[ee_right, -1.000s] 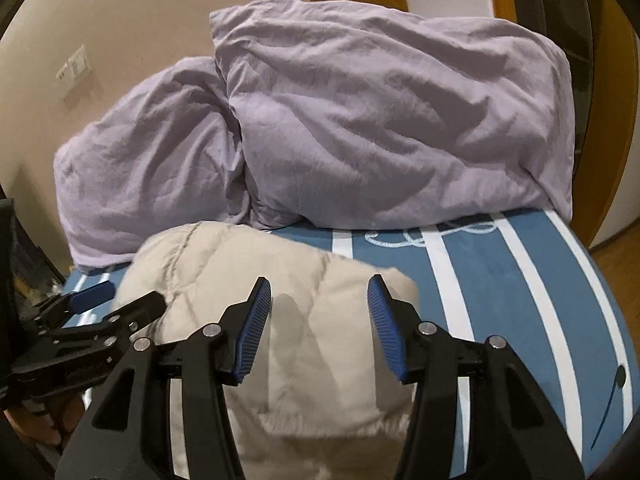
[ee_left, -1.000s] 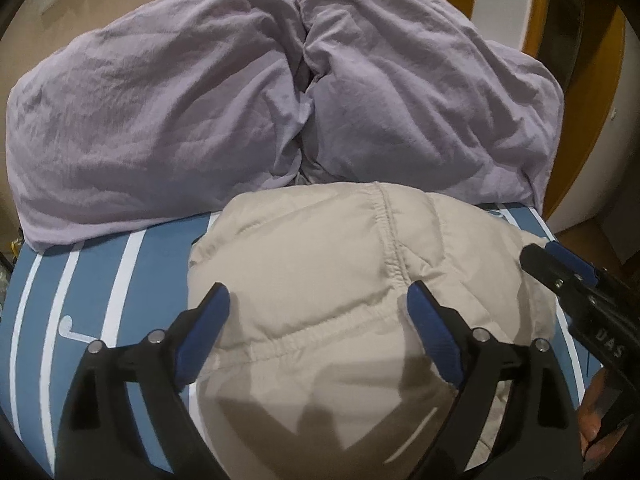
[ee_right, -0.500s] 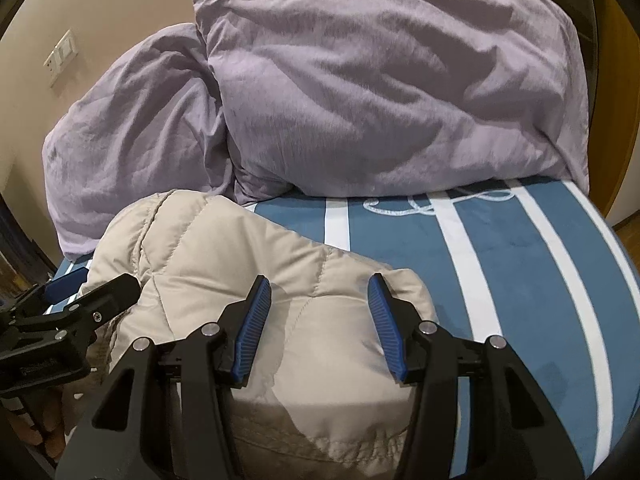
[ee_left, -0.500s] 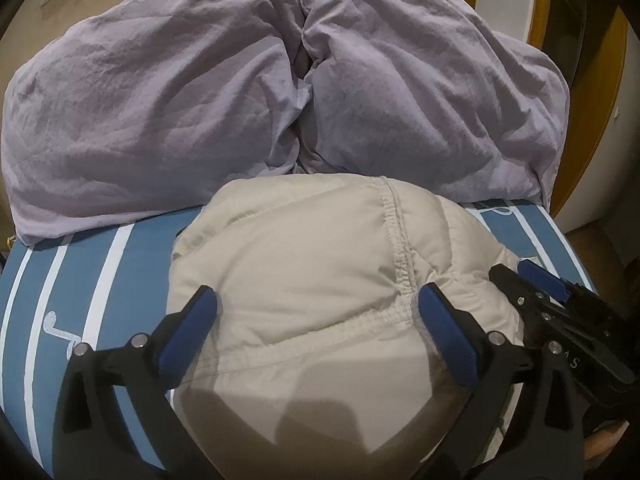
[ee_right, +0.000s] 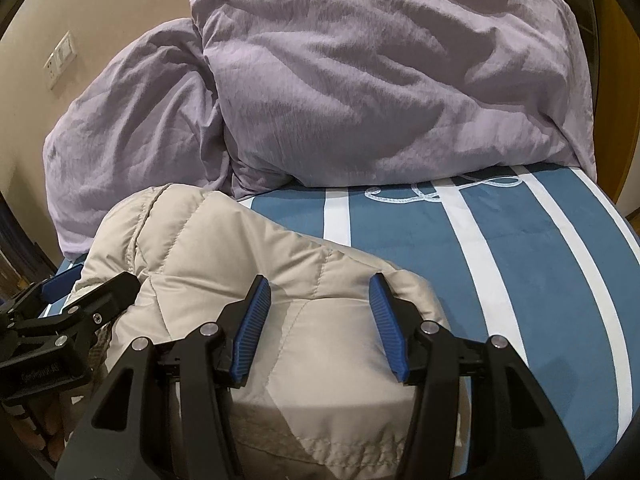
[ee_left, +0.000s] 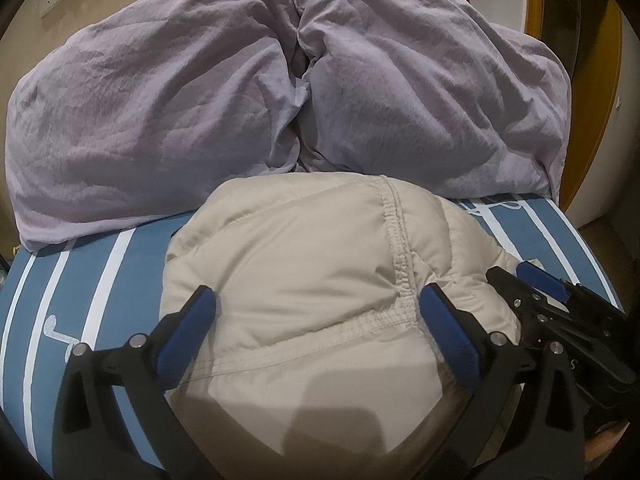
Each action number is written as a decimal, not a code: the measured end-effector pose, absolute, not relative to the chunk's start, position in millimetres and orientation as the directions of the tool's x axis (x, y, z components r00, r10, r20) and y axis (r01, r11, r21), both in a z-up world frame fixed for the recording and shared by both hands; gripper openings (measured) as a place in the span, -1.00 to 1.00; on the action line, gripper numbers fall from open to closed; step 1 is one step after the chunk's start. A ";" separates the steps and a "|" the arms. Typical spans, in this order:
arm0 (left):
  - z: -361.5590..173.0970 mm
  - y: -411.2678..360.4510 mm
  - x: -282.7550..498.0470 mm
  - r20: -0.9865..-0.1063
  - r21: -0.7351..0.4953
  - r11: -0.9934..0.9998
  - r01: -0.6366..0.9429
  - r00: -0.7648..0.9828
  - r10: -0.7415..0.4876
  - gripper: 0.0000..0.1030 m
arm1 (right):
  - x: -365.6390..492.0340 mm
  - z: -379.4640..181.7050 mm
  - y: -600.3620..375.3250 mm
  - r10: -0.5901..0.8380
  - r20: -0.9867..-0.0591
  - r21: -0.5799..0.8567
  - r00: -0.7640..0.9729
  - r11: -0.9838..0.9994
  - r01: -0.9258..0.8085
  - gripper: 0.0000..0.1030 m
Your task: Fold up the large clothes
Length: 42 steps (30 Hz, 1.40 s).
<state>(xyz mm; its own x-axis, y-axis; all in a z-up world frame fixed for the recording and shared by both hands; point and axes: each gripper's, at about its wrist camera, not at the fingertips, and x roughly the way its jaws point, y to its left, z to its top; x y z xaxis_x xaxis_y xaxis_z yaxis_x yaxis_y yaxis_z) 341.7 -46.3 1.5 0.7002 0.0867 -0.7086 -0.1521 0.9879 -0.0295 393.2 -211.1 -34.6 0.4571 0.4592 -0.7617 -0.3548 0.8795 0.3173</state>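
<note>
The bed (ee_right: 520,264) carries two lilac pillows (ee_left: 160,100) and, before them, the folded beige padded jacket (ee_left: 304,264). Left hand-held gripper (ee_left: 316,316) has just been opening, jaws wide over the jacket, released; right hand-held gripper (ee_right: 318,320) stands half-open, grasping nothing. Best press the bundle flat evenly, seams aligned.
</note>
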 end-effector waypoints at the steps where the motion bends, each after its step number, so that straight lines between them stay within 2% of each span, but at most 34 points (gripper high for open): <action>1: 0.6 -46.6 341.5 -0.706 -0.027 0.988 -0.153 0.703 0.089 0.97 | 392.7 -35.3 -210.9 0.459 -0.761 0.316 0.459 0.880 -0.355 0.06; 42: -12.1 -42.5 347.5 -0.679 -0.038 0.986 -0.160 0.728 0.092 0.97 | 395.1 -43.7 -210.9 0.461 -0.755 0.309 0.466 0.877 -0.367 0.09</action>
